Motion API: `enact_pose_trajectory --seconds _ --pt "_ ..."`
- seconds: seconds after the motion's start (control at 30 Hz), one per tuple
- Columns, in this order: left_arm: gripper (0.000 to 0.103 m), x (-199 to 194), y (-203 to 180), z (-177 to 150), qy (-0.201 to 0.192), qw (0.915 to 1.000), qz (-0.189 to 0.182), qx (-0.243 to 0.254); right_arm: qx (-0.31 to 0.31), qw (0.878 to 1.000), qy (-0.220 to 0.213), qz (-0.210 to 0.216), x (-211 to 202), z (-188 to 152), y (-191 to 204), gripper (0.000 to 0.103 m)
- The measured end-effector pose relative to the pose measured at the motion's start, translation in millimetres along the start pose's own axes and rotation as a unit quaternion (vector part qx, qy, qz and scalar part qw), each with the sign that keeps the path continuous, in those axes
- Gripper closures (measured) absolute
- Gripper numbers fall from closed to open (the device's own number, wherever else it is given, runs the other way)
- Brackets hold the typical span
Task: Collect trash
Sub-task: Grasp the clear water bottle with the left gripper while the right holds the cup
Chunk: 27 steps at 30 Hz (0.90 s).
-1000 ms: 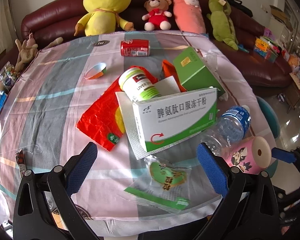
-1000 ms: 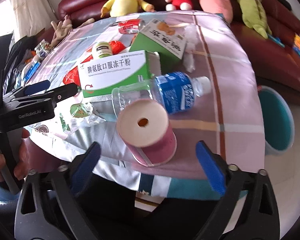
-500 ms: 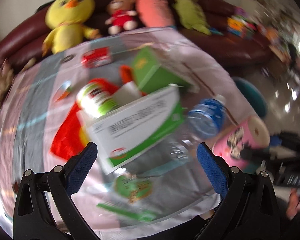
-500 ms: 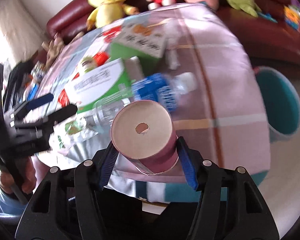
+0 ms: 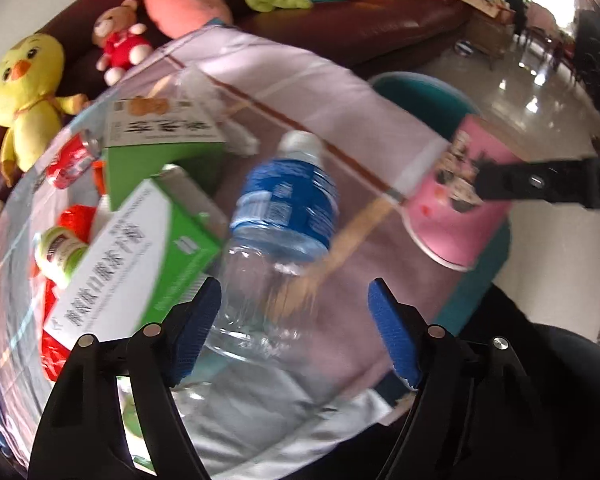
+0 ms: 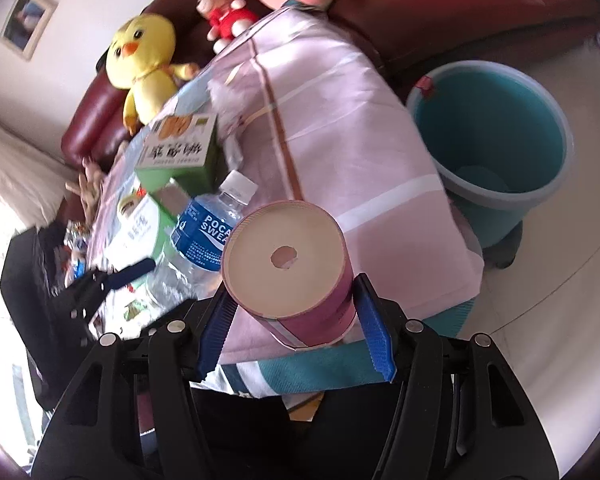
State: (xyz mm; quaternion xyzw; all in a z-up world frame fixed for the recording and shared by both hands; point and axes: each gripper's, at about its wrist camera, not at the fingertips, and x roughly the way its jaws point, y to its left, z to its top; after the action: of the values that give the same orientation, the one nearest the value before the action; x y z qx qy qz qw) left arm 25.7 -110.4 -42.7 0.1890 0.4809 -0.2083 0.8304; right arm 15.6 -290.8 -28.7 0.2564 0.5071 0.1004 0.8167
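Observation:
My right gripper (image 6: 296,320) is shut on a pink cardboard tube (image 6: 288,264) and holds it up at the table's near right edge; the tube also shows in the left wrist view (image 5: 460,200). A teal bucket (image 6: 492,140) stands on the floor to the right of the table. My left gripper (image 5: 296,332) is open around the base of a clear plastic bottle with a blue label (image 5: 280,220), which lies on the striped cloth. A white-and-green medicine box (image 5: 116,268) lies just left of it.
More trash lies on the table: a green carton (image 5: 160,132), a white pill jar (image 5: 60,252), a red can (image 5: 68,160) and a red bag (image 5: 52,300). Plush toys (image 5: 28,92) sit on the dark red sofa behind.
My right gripper closed on the pink tube and lifted it off the table. My left gripper swung right and closed partway around the bottle.

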Motion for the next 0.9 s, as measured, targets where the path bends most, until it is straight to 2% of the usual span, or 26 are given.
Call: enact_pose_trajectory --seconds 0.1,0.13,0.23,0.33,0.47,0.57,0.73,0.8,0.9 --pt "0.026 2.0 -11.5 2.7 0.013 0.9994 -0.033 0.005 0.011 1.000 -0.006 0.013 0.4 2.8 -6.3 0.046" --pt "0.026 3.9 -13.2 5.3 0.018 0.9993 -0.032 0.008 0.012 1.000 -0.006 0.014 0.3 4.1 -7.5 0.046" --pt "0.025 11.0 -6.8 16.6 0.018 0.9998 0.004 -0.001 0.010 1.000 -0.009 0.013 -1.7 6.1 -10.8 0.046" --pt "0.025 23.9 3.0 25.5 0.039 0.9990 0.004 -0.024 0.011 1.000 -0.010 0.021 -2.1 7.3 -16.0 0.046" --pt "0.024 42.4 1.3 25.7 0.073 0.9967 0.016 -0.031 0.013 1.000 -0.013 0.025 -2.8 8.3 -17.7 0.046" --pt "0.025 56.6 0.8 21.6 0.096 0.9938 0.003 -0.056 0.012 0.999 -0.014 0.026 -2.6 9.7 -19.0 0.046" --pt "0.028 50.0 -9.6 24.5 0.061 0.9961 0.001 -0.064 0.015 0.999 -0.019 0.028 -3.2 11.3 -19.6 0.046" --pt "0.034 43.7 -8.7 28.7 0.044 0.9967 0.006 -0.068 0.014 0.999 -0.025 0.022 -5.9 12.6 -20.3 0.046" --pt "0.035 37.7 -0.5 31.5 0.039 0.9952 -0.014 -0.088 0.016 0.999 -0.030 0.022 -9.5 13.6 -22.3 0.046"
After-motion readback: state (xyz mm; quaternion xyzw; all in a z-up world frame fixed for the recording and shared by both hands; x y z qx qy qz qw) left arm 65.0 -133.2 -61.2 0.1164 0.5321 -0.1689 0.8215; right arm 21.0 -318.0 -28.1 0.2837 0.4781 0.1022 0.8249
